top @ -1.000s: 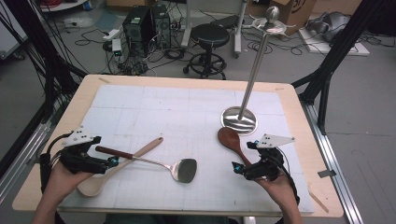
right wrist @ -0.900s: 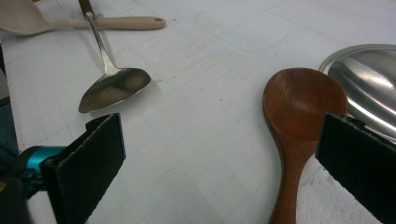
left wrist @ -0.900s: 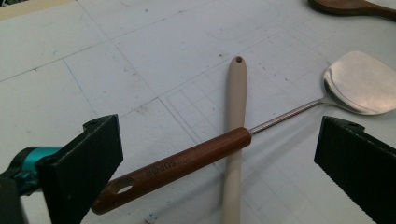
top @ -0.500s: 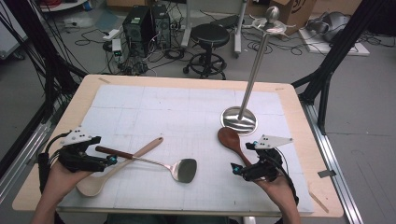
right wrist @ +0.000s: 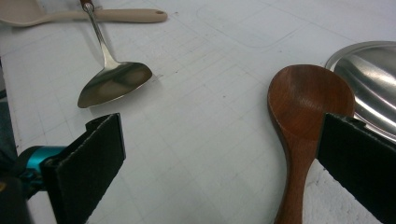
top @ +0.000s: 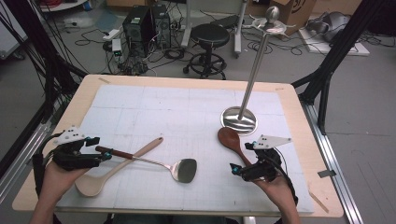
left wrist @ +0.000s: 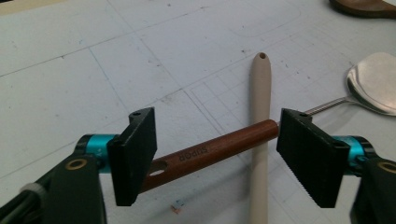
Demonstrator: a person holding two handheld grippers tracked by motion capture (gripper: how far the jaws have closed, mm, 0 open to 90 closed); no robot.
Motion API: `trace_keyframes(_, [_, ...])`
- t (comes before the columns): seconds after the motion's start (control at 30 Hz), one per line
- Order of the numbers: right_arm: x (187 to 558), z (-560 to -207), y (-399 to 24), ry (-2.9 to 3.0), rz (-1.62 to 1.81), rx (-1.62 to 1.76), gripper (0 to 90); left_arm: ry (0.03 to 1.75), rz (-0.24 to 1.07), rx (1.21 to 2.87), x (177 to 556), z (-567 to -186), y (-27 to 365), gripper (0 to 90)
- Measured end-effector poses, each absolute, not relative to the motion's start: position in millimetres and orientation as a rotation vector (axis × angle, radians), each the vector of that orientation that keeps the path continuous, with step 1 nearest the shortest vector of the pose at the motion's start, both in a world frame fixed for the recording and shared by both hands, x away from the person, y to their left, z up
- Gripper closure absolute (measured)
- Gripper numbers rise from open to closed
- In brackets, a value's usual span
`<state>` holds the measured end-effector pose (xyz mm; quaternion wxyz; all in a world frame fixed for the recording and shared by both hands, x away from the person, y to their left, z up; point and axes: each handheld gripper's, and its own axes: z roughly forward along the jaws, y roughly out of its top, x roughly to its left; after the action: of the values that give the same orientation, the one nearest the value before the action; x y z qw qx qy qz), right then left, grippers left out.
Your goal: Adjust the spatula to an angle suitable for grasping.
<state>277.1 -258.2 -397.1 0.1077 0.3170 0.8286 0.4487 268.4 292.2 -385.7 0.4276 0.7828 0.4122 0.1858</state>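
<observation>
A metal spatula [top: 183, 169] with a brown wooden handle [left wrist: 210, 150] lies at the front left of the table, crossing over a beige spoon [top: 93, 184]. My left gripper [top: 100, 153] is at the end of that handle. Its jaws have just been closing, with the handle between them in the left gripper view, and the pads do not press on it. A brown wooden spoon [top: 229, 138] lies at the right. My right gripper [top: 238, 169] stands wide open over the spoon's handle, with the spoon [right wrist: 308, 98] close to the right-hand jaw.
A steel stand with a round base [top: 239, 120] and a tall pole rises just behind the brown spoon. A white gridded mat [top: 187, 107] covers the wooden table. Beyond the far edge are a stool, computer cases and cables on the floor.
The left gripper's jaws have drawn closer together on either side of the spatula's handle. The right hand and the utensils have stayed where they were.
</observation>
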Motion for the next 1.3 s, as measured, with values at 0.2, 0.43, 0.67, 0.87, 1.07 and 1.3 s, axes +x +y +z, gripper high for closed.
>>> trace_keyframes(0.2, [277.7,-398.6,-255.3,2.451,1.312,0.926,0.6,1.058,0.525,1.936,267.8,-384.2,298.0,44.5])
trace_keyframes(0.43, [277.7,-398.5,-253.9,2.456,1.310,0.917,0.6,1.101,0.532,1.939,270.3,-387.6,305.5,55.7])
trace_keyframes(0.67, [277.7,-398.9,-252.2,2.457,1.307,0.920,0.6,1.123,0.531,1.971,275.7,-392.5,310.5,74.8])
trace_keyframes(0.87, [278.0,-398.8,-249.8,2.463,1.303,0.918,0.6,1.108,0.534,1.994,281.4,-392.1,312.0,87.5])
trace_keyframes(1.07, [278.6,-399.0,-249.3,2.463,1.303,0.915,0.6,1.110,0.507,2.033,292.7,-394.2,311.2,89.8])
trace_keyframes(1.3, [278.0,-398.8,-249.7,2.460,1.304,0.920,0.6,1.120,0.474,2.074,298.3,-398.8,307.9,89.8])
